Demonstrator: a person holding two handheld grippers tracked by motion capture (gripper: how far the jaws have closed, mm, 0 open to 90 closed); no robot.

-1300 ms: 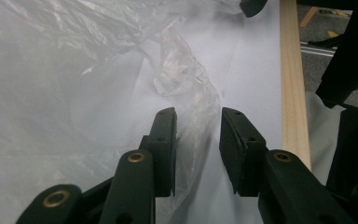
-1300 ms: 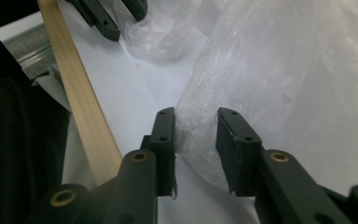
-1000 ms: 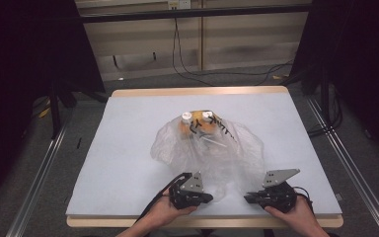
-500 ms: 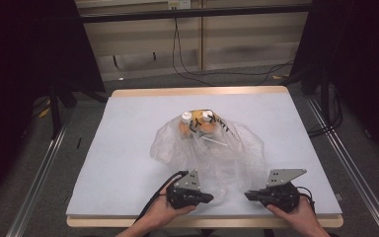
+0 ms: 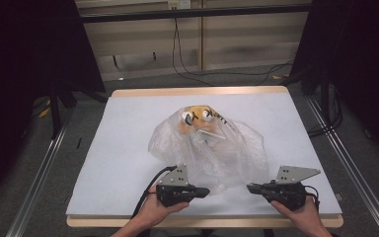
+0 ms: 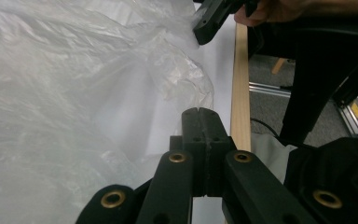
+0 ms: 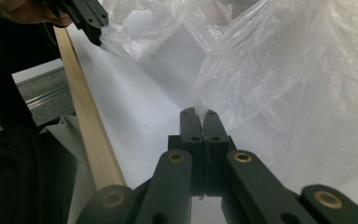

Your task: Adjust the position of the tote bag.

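— Where is the plastic bag [image 5: 212,148]?
— Mid-table [image 5: 118,148], crumpled, something orange inside [image 5: 197,121]; we can't tell what.
— Our right gripper [image 7: 199,112]?
— Jaws pressed together, pinching the bag's edge.
— And our left gripper [image 6: 199,111]?
— Jaws pressed together too. In the right gripper view its tip seems to pinch bag film.

Glossy crinkled plastic bag [image 5: 212,148], matt table [image 5: 123,133]
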